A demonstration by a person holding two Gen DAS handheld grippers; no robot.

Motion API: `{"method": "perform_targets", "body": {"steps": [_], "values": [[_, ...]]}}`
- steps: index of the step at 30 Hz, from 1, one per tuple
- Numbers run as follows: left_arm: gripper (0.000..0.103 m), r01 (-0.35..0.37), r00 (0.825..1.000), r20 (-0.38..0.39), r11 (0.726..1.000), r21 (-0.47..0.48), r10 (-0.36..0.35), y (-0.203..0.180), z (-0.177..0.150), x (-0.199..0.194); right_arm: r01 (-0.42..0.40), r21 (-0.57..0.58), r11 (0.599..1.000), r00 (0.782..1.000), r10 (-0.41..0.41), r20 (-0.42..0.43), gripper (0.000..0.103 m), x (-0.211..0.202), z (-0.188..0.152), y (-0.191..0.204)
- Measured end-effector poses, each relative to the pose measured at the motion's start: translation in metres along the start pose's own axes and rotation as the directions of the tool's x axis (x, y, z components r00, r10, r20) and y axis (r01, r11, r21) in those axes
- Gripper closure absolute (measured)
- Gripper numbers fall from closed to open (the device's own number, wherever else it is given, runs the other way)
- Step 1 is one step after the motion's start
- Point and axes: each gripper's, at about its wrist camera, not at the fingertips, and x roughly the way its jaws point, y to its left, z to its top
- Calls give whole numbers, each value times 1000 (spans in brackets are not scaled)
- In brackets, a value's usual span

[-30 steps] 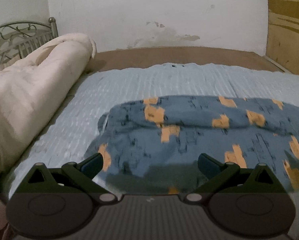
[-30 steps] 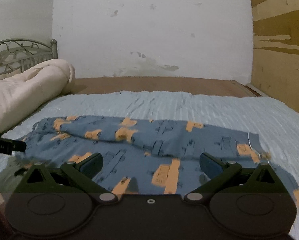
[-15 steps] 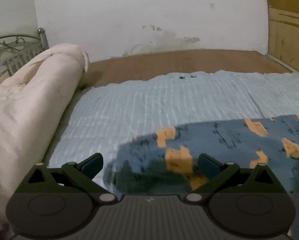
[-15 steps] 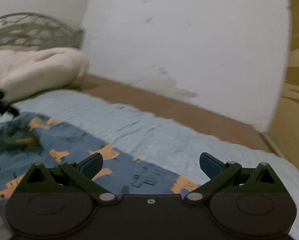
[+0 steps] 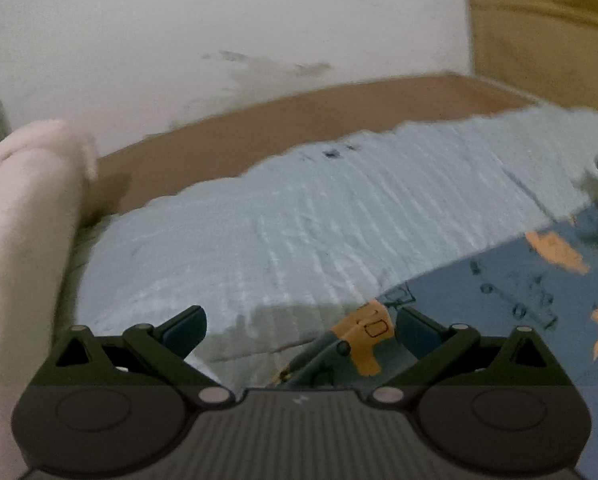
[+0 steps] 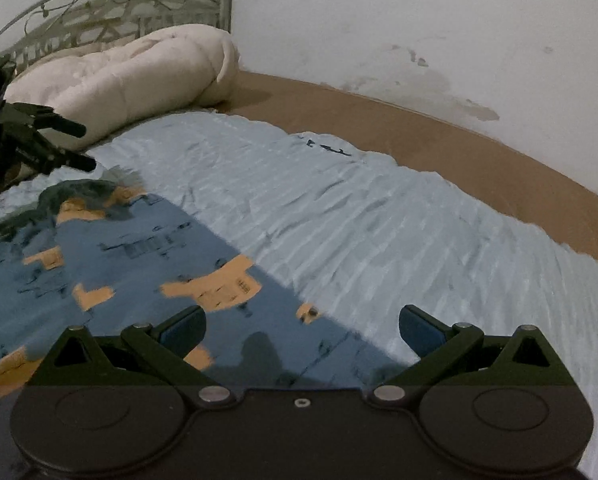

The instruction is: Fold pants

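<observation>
— Over the pale blue sheet [image 6: 379, 216], what's different from half a second back?
— Both views have swung left; the pants [image 6: 119, 260] now sit right of the left gripper [image 5: 299, 330], with their corner between its wide-open, empty fingers.
— And the right gripper [image 6: 302, 330]?
— Spread wide, holding nothing, over the pants' far straight edge.
— Room to move?
— Bare sheet beyond that edge, up to the brown mattress [image 6: 439, 152]; rolled comforter [image 6: 131, 80] at the left.

Dim, flat indoor light. Left wrist view motion-blurred throughout; right wrist view sharper. Fisheye bending, dark corners. Soft shadows fall on the blue orange-patched cotton pants [image 6: 147, 264].
</observation>
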Motion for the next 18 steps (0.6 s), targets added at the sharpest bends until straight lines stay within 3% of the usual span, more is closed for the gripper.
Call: {"method": "perform_targets", "body": {"steps": [3,7,11,14,18], "values": [[1,51,999,-19,998,38,-51,-1,3,17,-11,-27,1000,1000,10,-21,5,19,12,-10],[1,131,990,-56,991,4,-130,4,9,36,-43,-24,999,998,41,-51,12,35,20,-21],[3,192,975,-115,981,-6,-191,8,14,52,-84,-10,996,993,83,-85,26,44,17,-30],[19,216,962,-173,976,-5,-214,9,16,60,-113,-10,994,988,111,-109,33,47,12,-35],[33,245,948,-203,969,-28,-246,10,14,64,-145,-34,989,980,139,-140,35,49,6,-39]]}}
